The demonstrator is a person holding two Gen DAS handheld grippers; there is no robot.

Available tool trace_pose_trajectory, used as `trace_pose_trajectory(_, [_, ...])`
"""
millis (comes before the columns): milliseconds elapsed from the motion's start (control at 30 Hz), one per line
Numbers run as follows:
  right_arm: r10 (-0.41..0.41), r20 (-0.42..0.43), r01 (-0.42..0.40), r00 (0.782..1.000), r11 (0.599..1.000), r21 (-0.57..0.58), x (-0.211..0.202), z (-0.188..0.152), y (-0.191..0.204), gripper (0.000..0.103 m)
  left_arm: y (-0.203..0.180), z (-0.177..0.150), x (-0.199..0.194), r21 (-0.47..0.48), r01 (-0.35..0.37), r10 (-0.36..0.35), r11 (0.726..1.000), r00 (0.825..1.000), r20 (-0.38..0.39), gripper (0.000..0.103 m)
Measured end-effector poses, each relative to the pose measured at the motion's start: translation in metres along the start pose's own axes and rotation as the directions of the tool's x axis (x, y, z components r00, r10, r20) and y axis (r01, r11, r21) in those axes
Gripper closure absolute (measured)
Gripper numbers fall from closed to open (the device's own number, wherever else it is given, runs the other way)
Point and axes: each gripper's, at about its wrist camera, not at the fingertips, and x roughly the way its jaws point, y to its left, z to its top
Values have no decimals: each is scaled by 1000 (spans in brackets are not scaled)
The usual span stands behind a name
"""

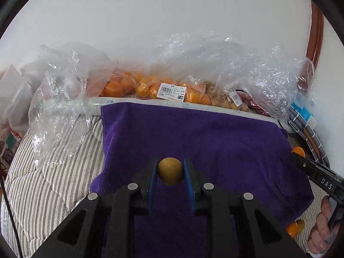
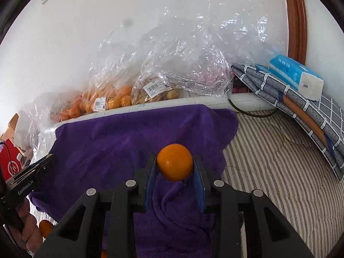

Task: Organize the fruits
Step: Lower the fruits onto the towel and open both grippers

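My left gripper [image 1: 170, 169] is shut on a small brown round fruit [image 1: 170, 171], held just above the purple towel [image 1: 215, 146]. My right gripper [image 2: 175, 165] is shut on an orange fruit [image 2: 174, 162] over the same purple towel [image 2: 107, 146]. In the left wrist view the right gripper [image 1: 297, 153] enters from the right edge with its orange fruit [image 1: 298, 150] at the tip. The left gripper's body [image 2: 28, 176] shows at the left edge of the right wrist view; its tip is out of frame there. Clear bags along the wall hold orange fruits [image 1: 137, 86] and brown fruits [image 2: 154, 94].
Loose orange fruits lie by the towel's near edge [image 1: 293, 228] [image 2: 46, 228]. A striped bedcover [image 2: 279, 172] spreads around the towel. A folded checked cloth [image 2: 290, 99] with a blue tissue pack [image 2: 294, 73] lies right. Boxes [image 1: 13, 99] stand left. A hand [image 1: 322, 230] grips the right handle.
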Motion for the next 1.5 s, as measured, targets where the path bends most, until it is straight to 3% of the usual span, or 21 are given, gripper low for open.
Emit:
trace_pose_trajectory(233, [-5,-18,4,1000,1000,-21,4,-5,0,71,-6,-3,17,15,18,-16,1000,994,-108,80])
trace_pose_trajectory(700, [-24,-59,21,998,999,-48,14,-11,3,71,-1,0,24,-17,-5,3,1000,987,-158,80])
trace_pose_trajectory(867, [-28,-42,27,999,999,-45,10,-10,1,69,0,0,22,-33,15,-19,999,989,-145,80])
trace_pose_trajectory(1000, [-33,-7,32,999,998,-45,3,-11,0,48,0,0,20,-34,24,-29,999,990,-138,80])
trace_pose_trajectory(1100, [-57,24,58,998,997,-60,-1,-13,2,44,1,1,15,-41,35,-40,999,992,-121,78])
trace_pose_trajectory(1367, [-66,67,68,996,997,-21,-18,-17,-1,42,2,3,5,-49,48,-53,998,993,-102,76])
trace_pose_trajectory(1500, [-105,81,104,991,994,15,-41,-21,-7,42,0,8,-4,-55,56,-60,997,995,-79,68])
